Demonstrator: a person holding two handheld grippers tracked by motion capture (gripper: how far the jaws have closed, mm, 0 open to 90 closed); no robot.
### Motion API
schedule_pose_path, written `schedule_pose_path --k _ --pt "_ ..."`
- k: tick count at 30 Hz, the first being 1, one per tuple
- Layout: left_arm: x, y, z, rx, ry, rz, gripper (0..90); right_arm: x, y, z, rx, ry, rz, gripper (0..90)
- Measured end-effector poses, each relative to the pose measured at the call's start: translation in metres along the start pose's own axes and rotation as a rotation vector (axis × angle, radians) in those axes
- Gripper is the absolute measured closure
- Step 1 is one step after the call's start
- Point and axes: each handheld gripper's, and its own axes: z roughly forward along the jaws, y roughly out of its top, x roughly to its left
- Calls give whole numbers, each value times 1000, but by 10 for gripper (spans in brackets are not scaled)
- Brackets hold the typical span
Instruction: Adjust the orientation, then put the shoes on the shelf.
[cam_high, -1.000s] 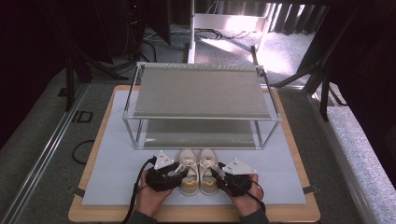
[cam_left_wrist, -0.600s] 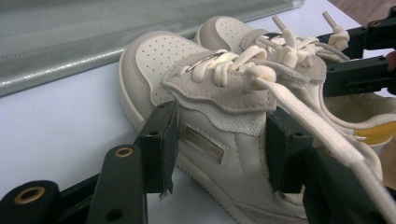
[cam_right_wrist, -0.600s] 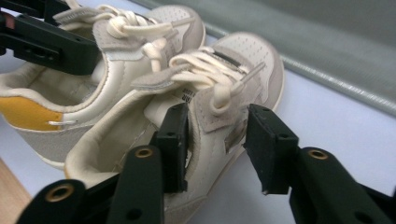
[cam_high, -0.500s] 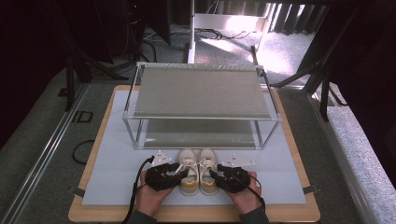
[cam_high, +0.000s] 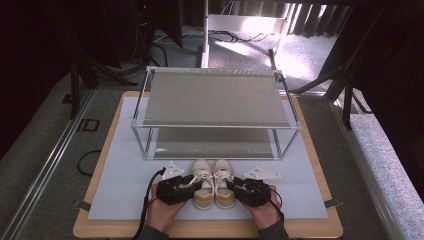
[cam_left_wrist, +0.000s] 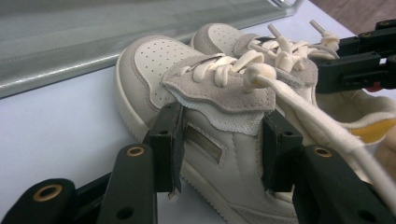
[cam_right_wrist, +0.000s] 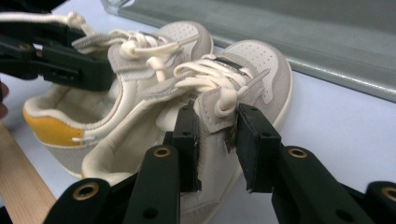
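Two shoes stood side by side on the worktop, toes toward the rack. The left tongs gripped the left shoe at its side — the right tongs clamped the right shoe at its tongue.

We see sneakers of smooth cream leather with matt grey suede panels, woven cotton laces; matt black plastic jaws; a pale wooden board.
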Motion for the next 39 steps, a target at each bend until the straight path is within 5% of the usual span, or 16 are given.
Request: schedule_pose_path --k 28,39 --pt "-5 17 1 -60 -1 -8 592 -4 4 -10 -67 -16 9 718" --pt "-5 32 9 -106 30 -6 592 -14 15 -9 -99 -22 11 719"
